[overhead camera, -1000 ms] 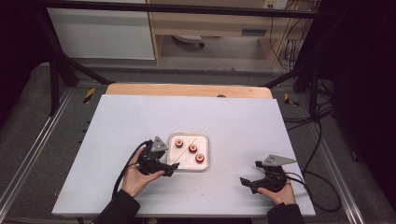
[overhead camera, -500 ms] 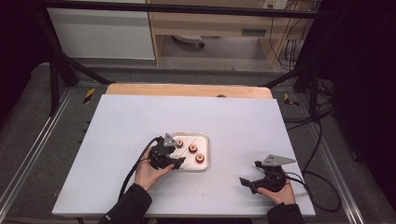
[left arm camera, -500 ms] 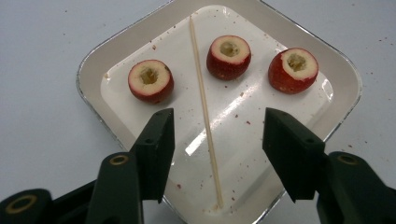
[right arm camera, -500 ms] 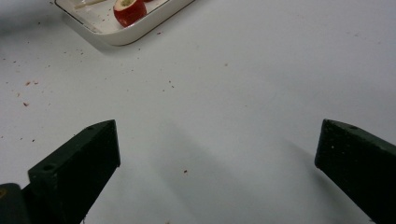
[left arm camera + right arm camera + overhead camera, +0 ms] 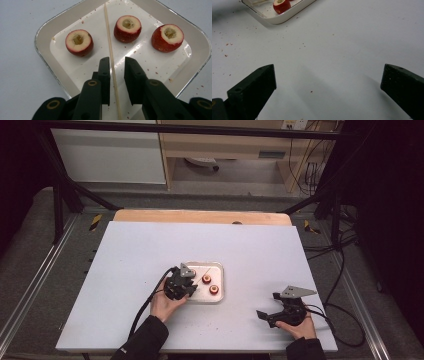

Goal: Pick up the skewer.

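A white tray (image 5: 45, 32) holds three red cored fruits (image 5: 79, 42) (image 5: 127, 28) (image 5: 167, 37) and a thin wooden skewer (image 5: 108, 37) lying lengthwise. My left gripper (image 5: 117, 60) hangs low over the tray's near end. Its jaws have just been closing and now stand narrow, with the skewer in the gap close to the left jaw and no visible squeeze. In the high view the left gripper (image 5: 186, 287) covers the tray's (image 5: 220, 267) left part beside two fruits (image 5: 206, 279). My right gripper (image 5: 262, 316) rests wide open on the table at the front right, with nothing between its jaws (image 5: 328, 75).
Small red crumbs dot the white tabletop (image 5: 250, 245) near the tray. A corner of the tray (image 5: 284, 18) with one fruit (image 5: 281, 6) lies ahead of the right gripper. A wooden strip (image 5: 200, 216) runs along the table's far edge.
The left gripper has moved right, from beside the tray to over its left part, and its jaws have narrowed around the skewer. The right gripper has stayed put.
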A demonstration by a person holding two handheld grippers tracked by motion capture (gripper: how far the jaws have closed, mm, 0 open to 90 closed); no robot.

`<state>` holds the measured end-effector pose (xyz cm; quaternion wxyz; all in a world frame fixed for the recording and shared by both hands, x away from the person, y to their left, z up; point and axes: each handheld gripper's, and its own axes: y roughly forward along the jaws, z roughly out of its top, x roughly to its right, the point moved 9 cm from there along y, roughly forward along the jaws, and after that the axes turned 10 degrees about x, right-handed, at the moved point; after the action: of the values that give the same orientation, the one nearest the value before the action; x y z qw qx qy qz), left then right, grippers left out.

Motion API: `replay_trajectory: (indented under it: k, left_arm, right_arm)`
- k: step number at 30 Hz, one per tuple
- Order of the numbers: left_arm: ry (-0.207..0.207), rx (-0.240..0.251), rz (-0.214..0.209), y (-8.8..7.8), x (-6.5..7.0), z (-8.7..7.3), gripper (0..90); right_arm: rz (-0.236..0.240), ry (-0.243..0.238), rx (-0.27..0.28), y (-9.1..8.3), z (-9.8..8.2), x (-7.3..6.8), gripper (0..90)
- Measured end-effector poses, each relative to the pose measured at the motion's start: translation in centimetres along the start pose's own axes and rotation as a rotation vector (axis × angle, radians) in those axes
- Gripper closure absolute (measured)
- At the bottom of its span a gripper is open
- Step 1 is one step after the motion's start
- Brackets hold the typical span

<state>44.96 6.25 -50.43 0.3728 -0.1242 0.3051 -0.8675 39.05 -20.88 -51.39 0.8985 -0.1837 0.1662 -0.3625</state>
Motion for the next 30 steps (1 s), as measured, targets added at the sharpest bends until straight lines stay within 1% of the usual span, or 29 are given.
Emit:
replay_trajectory:
  k: [2,4,10,14,17,22,26,30]
  left_arm:
    - [-0.005,-0.002,-0.001,0.14,0.09,-0.07,76.5]
    - [-0.009,-0.003,-0.002,0.23,0.14,-0.10,80.0]
    - [-0.014,0.000,0.010,0.42,0.16,-0.14,83.7]
    - [-0.014,0.003,0.028,0.44,0.13,-0.15,85.9]
    - [-0.015,0.018,0.047,0.53,0.16,-0.15,87.6]
    - [-0.022,0.023,0.062,0.49,0.21,-0.20,87.9]
    - [-0.040,0.038,0.073,0.51,0.18,-0.20,88.4]
    - [-0.045,0.049,0.074,0.42,0.06,-0.28,88.6]
  right_arm:
    - [0.000,-0.001,-0.001,-0.01,0.00,0.01,0.6]
    - [0.000,-0.001,-0.001,-0.02,0.00,0.02,0.6]
    - [0.000,-0.001,0.000,0.00,0.00,0.01,0.7]
    - [0.000,-0.001,0.001,0.01,0.00,-0.01,0.7]
    - [0.001,0.001,-0.002,-0.01,-0.02,-0.04,0.7]
    - [0.002,0.004,-0.004,-0.01,-0.04,-0.08,0.7]
    - [0.003,0.004,-0.003,0.00,-0.03,-0.09,0.7]
    - [0.003,0.000,0.002,0.02,0.01,-0.05,0.7]
